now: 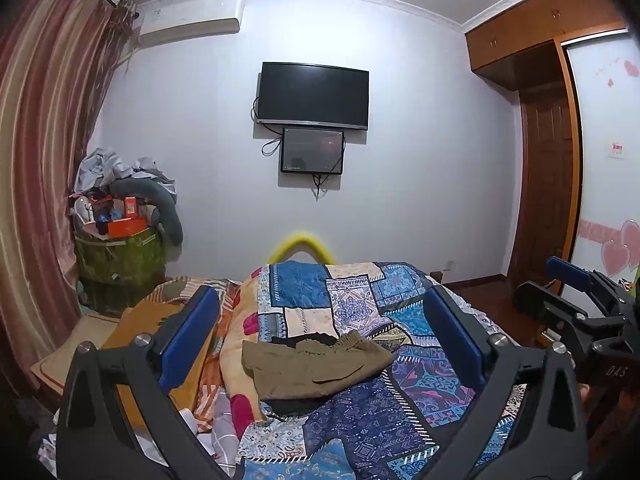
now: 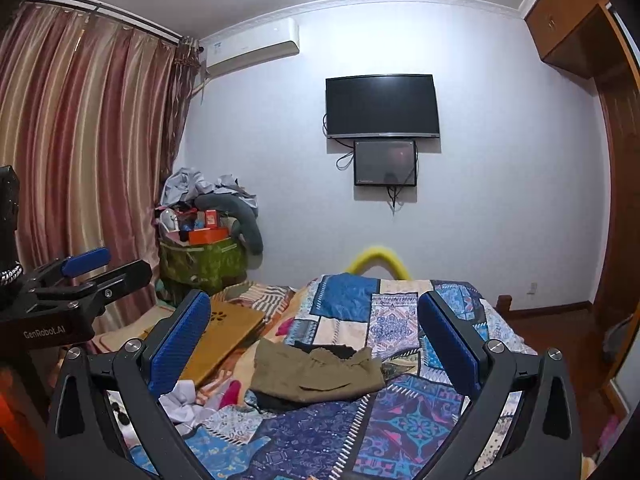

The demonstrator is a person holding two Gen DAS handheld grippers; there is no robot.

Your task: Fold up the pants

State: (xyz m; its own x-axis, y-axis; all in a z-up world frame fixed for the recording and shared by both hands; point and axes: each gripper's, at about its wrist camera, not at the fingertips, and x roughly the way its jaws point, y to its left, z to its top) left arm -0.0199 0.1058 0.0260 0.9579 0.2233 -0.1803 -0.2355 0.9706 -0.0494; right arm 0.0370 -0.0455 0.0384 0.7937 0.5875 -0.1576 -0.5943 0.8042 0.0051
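Bedroom scene seen from two hand-held grippers raised above a bed. The olive-brown pants (image 1: pixel 316 368) lie folded into a compact stack on the patchwork quilt (image 1: pixel 360 420), near the middle of the bed, with the elastic waistband turned toward the far wall; a dark garment (image 1: pixel 292 404) shows beneath the pants at their near and far edges. The left gripper (image 1: pixel 320 336) has its blue-padded fingers (image 1: pixel 188 340) spread wide apart, holding nothing, with the pants seen between them and clear of both pads. The right gripper (image 2: pixel 316 340) likewise stands with its fingers (image 2: pixel 180 344) wide apart and empty, above and short of the pants. In each view the other gripper appears at the frame edge, beside the quilt. Left of the pants, an orange-brown flat board (image 2: pixel 224 332) rests on a striped blanket. Beyond the quilt's far end a yellow curved tube (image 1: pixel 300 246) rises against the wall. Above it hang a wall-mounted television (image 1: pixel 312 94) and a smaller screen (image 1: pixel 312 150) directly below. Left of the quilt stands a green bin (image 1: pixel 120 264) heaped with boxes and clothes, beside striped curtains (image 1: pixel 44 140).
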